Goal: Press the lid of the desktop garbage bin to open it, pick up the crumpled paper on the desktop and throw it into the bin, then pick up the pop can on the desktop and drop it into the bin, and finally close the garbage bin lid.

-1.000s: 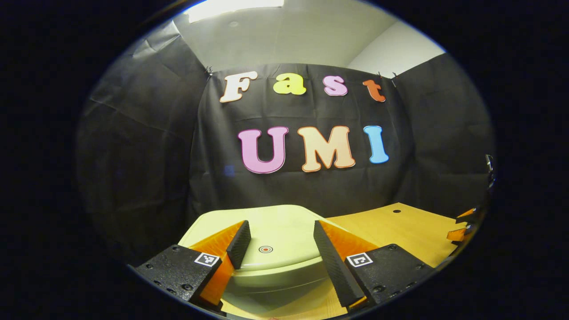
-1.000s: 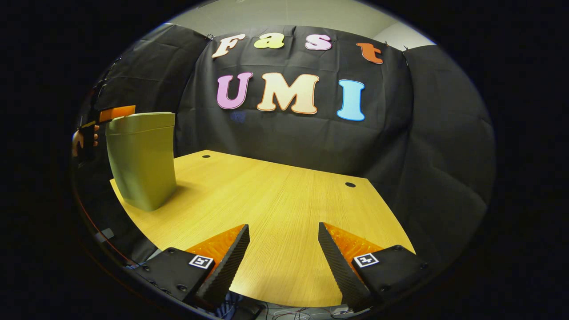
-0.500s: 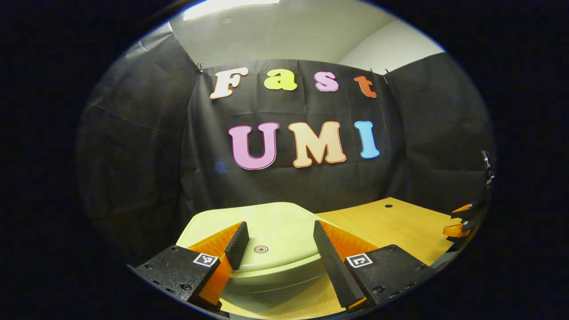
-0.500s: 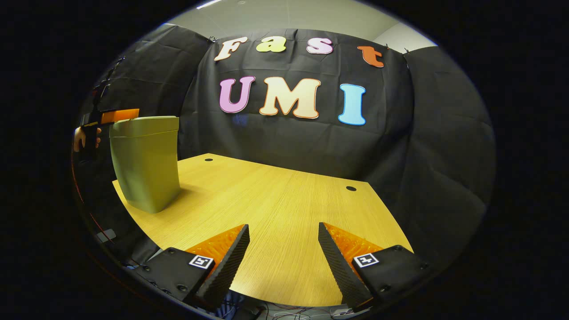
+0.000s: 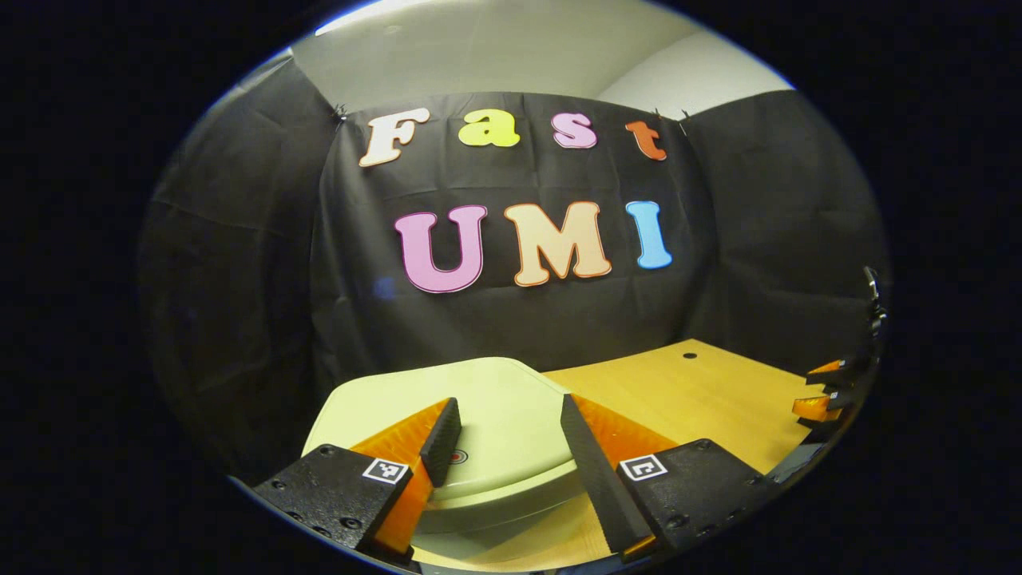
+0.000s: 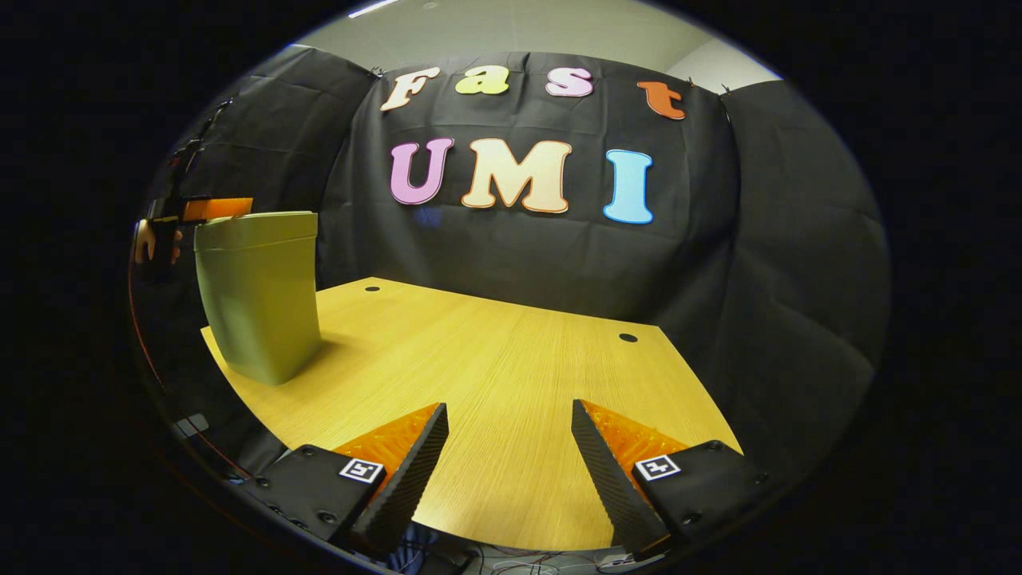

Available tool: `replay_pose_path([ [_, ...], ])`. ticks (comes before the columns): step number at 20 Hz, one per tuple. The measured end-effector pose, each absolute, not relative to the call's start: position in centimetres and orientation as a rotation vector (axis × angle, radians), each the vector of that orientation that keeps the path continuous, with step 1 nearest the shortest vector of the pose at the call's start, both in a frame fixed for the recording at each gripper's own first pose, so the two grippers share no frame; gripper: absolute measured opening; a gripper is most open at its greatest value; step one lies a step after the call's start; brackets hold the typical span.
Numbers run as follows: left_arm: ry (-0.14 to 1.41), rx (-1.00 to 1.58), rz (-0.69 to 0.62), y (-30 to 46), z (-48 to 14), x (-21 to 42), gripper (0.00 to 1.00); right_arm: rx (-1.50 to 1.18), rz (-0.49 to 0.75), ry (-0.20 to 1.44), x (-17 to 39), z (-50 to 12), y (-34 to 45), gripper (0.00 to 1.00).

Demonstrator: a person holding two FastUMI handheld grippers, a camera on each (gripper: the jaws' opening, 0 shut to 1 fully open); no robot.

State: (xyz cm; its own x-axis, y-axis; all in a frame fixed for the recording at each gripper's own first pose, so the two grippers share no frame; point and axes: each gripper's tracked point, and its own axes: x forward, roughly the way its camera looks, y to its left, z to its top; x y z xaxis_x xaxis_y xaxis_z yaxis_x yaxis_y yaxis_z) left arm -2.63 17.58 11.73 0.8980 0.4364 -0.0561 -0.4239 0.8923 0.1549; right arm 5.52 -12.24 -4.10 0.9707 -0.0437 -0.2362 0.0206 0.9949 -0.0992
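The pale green garbage bin point(image 6: 255, 295) stands with its lid point(image 5: 479, 415) down at the tabletop's point(image 6: 511, 399) far left corner. The left tongs point(image 5: 506, 419) hang just over the lid, fingers apart, holding nothing. The right tongs point(image 6: 509, 427) hover over the near edge, also spread and empty.

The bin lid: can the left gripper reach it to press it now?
Probably yes. The left gripper hangs just over the bin lid with its jaws open, and nothing lies between them; the red mark sits beside one jaw.
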Motion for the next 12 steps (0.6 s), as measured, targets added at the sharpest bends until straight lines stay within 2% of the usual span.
replay_pose_path([
  [3,0.084,0.108,0.436,17.79,11.34,-2.66,0.8,-0.09,-0.038,0.245,5.69,-4.29,-12.6,0.98],
  [4,0.089,0.073,0.432,17.73,11.23,-2.66,0.83,-0.087,-0.04,0.248,5.77,-4.34,-12.69,0.99],
  [7,0.064,0.074,0.415,17.34,11.51,-3.03,0.81,-0.084,-0.042,0.255,5.85,-4.64,-12.85,0.98],
  [8,0.045,0.054,0.412,17.28,11.64,-3.0,0.83,-0.085,-0.041,0.253,5.86,-4.6,-12.84,0.98],
  [9,0.045,0.07,0.408,17.24,11.66,-2.91,0.8,-0.084,-0.038,0.252,5.85,-4.49,-12.79,0.98],
  [12,0.044,0.092,0.416,17.46,11.89,-2.83,0.8,-0.087,-0.034,0.254,6.0,-4.61,-12.61,0.98],
])
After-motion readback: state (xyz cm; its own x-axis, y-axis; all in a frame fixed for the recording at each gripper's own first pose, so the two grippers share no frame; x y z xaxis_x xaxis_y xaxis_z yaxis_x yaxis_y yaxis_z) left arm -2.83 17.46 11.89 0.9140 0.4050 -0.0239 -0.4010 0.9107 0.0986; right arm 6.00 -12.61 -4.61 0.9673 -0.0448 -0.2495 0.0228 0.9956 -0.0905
